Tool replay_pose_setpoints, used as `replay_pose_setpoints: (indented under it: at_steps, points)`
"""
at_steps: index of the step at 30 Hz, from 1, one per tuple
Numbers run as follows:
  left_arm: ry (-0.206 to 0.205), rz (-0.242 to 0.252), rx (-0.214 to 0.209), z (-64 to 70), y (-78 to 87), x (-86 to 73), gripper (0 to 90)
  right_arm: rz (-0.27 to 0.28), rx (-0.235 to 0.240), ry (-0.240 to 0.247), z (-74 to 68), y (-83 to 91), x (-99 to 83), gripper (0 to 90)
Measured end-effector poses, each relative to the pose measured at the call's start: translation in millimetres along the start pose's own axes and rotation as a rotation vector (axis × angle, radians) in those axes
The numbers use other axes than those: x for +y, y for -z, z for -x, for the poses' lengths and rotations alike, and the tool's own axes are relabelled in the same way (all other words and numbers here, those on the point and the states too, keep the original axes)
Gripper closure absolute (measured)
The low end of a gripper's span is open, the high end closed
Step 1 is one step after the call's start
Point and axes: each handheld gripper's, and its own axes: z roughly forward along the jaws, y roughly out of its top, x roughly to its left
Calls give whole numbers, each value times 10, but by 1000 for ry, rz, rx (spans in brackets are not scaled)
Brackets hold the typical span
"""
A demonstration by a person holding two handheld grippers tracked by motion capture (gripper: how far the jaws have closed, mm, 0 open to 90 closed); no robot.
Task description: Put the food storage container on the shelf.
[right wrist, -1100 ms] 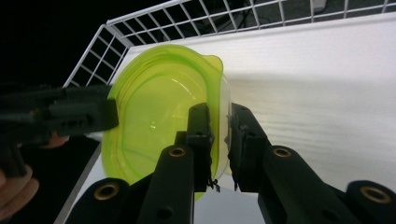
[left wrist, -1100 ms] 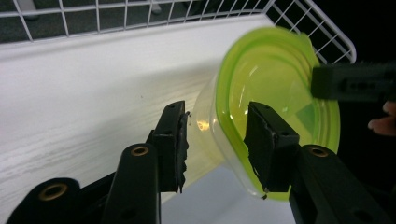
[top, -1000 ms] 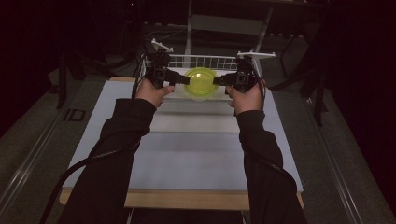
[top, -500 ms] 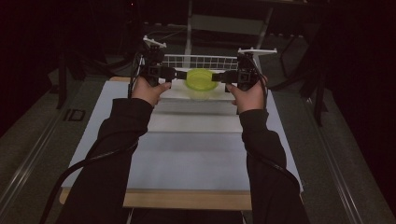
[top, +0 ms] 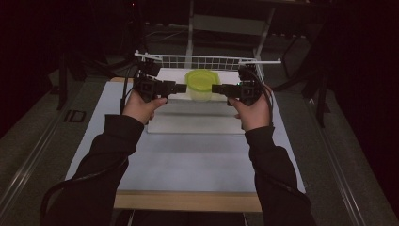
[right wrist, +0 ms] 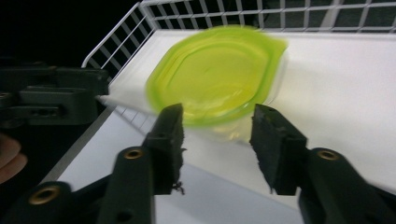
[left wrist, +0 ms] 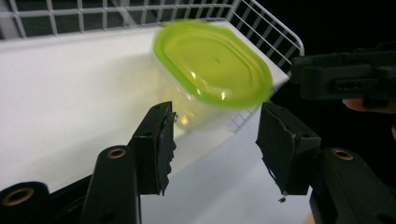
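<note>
1. High view: person's two forearms in dark sleeves come up from the bottom edge. Left gripper (top: 181, 87) and right gripper (top: 217, 88) point inward at each other, level, w/ the container (top: 201, 85) between them. Container = clear tub w/ a yellow-green lid (top: 201, 77), sitting on the white tray (top: 174, 74) at the far end of the table (top: 188, 155), near the tray's front edge. Wire rack wall (top: 207, 61) runs behind the tray. Each gripper's tip is just beside the tub's side; can't tell contact from here, and can't tell jaw gap either.

2. Left gripper view: left gripper (left wrist: 212, 140) jaws stand apart, nothing between them, so released. Container (left wrist: 205, 88) sits beyond the jaws, a bit above the gap, blurred. Lid (left wrist: 212, 63) is on, oval, tilted in this view. Tub rests on the white tray (left wrist: 70, 84) near the corner where the wire rack wall (left wrist: 261, 28) bends. Right gripper (left wrist: 348, 74) shows at the right edge, beyond the tub, w/ a bit of hand under it.

3. Right gripper view: right gripper (right wrist: 217, 140) jaws also spread, holding nothing; released. Container (right wrist: 224, 93) just beyond the jaw tips, blurred, lid (right wrist: 212, 74) on. White tray (right wrist: 345, 84) under it, wire rack wall (right wrist: 261, 11) at the back and left. Left gripper (right wrist: 51, 95) shows dark at the left edge, past the tray corner, fingers below it.
</note>
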Motion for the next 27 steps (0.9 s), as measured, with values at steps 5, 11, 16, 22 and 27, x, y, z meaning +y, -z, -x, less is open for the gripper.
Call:
replay_pose_setpoints:
  at_steps: [5, 11, 16, 22, 27]
  points:
    - [-21, -13, -33, 28, 11, -201, 469, -41, 15, 51, -82, -63, -222, 792]
    - [-48, -9, -69, 74, 25, -509, 463, -85, 17, 80, -87, -222, -393, 900]
    - [-58, 21, -93, 55, 5, -785, 372, -82, 15, 62, -44, -307, -423, 900]
    - [-144, 32, -114, 18, -53, -1098, 147, -59, 22, 25, 14, -401, -390, 899]
    - [-181, 78, -90, 13, -84, -1357, 6, -53, 25, 18, 13, -462, -342, 899]
